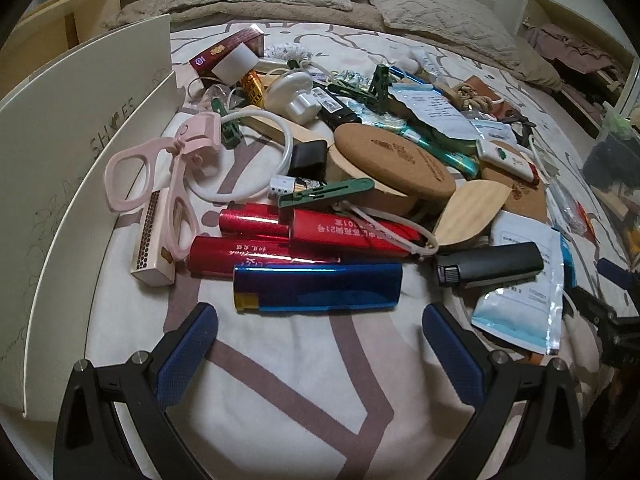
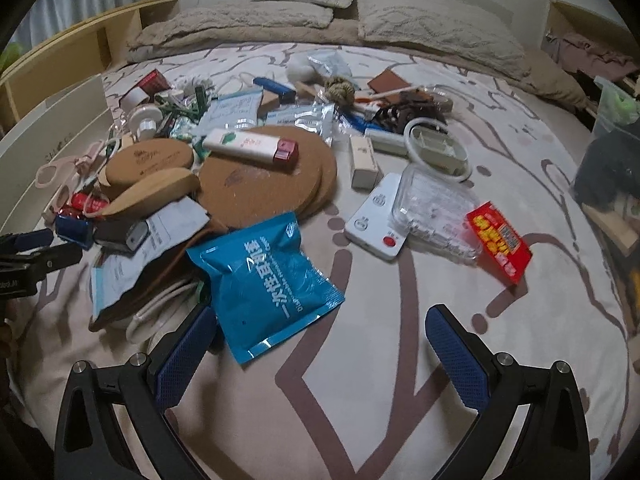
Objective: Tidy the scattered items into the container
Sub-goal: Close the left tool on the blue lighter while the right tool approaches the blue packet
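Observation:
Many small items lie scattered on a patterned bedsheet. In the left wrist view my left gripper (image 1: 320, 340) is open and empty, just short of a shiny blue lighter (image 1: 318, 286), with red lighters (image 1: 304, 240), a black lighter (image 1: 488, 266) and a pink eyelash curler (image 1: 168, 184) beyond. A cream shoe box (image 1: 60, 152) stands open at the left. In the right wrist view my right gripper (image 2: 320, 344) is open and empty, with a blue sachet (image 2: 264, 276) by its left finger. Cork coasters (image 2: 264, 176) and a white remote (image 2: 376, 220) lie further off.
Beige pillows and a blanket (image 2: 320, 20) lie at the head of the bed. Wooden shelves (image 2: 80, 52) stand at the left, a shelf with clothes (image 2: 592, 52) at the right. A red packet (image 2: 500, 240) and a clear plastic case (image 2: 436, 208) lie at the right. The left gripper shows at the left edge (image 2: 24, 256).

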{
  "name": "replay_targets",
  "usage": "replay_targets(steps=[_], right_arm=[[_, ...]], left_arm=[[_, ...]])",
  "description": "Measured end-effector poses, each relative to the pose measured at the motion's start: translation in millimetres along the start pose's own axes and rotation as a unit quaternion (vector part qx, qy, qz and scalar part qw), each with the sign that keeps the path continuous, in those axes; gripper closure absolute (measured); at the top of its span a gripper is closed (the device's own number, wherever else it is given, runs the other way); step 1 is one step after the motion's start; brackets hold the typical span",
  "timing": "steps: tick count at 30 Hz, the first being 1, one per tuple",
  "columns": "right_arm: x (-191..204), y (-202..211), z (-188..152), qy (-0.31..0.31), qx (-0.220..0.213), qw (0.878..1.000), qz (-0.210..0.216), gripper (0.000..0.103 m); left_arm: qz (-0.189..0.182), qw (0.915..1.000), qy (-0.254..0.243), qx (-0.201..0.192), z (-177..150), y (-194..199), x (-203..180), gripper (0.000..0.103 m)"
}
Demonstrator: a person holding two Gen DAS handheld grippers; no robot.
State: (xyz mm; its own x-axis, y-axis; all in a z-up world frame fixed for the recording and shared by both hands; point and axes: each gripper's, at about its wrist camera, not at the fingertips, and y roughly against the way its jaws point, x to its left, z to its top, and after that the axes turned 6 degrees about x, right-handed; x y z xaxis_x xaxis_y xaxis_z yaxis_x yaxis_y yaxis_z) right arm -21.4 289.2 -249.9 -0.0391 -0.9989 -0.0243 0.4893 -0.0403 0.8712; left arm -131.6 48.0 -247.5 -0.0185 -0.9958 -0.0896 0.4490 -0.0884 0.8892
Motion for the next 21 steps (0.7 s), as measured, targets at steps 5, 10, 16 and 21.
replay_targets(steps=[5, 10, 16, 21], right_arm=[[-11, -7, -2, -0.027, 0.006, 1.000, -0.015, 0.000], [-19, -12, -5, -0.045, 0.005, 0.999, -0.013, 0.000], [-13, -16, -7, -0.028, -0.017, 0.999, -0.013, 0.000], [-14, -17, -6, -0.031, -0.022, 0.999, -0.007, 0.000]], left_arm=[[0.013, 0.9998, 0.007, -0.012, 1, -3, -2, 0.000], [0.036, 0.9989, 0.009, -0.030, 0, -10, -5, 0.000], [0.050, 0.9981, 0.006, -0.037, 2, -13, -8, 0.000], [0.047, 0.9982, 0.010, -0.037, 2, -14, -7, 0.000]])
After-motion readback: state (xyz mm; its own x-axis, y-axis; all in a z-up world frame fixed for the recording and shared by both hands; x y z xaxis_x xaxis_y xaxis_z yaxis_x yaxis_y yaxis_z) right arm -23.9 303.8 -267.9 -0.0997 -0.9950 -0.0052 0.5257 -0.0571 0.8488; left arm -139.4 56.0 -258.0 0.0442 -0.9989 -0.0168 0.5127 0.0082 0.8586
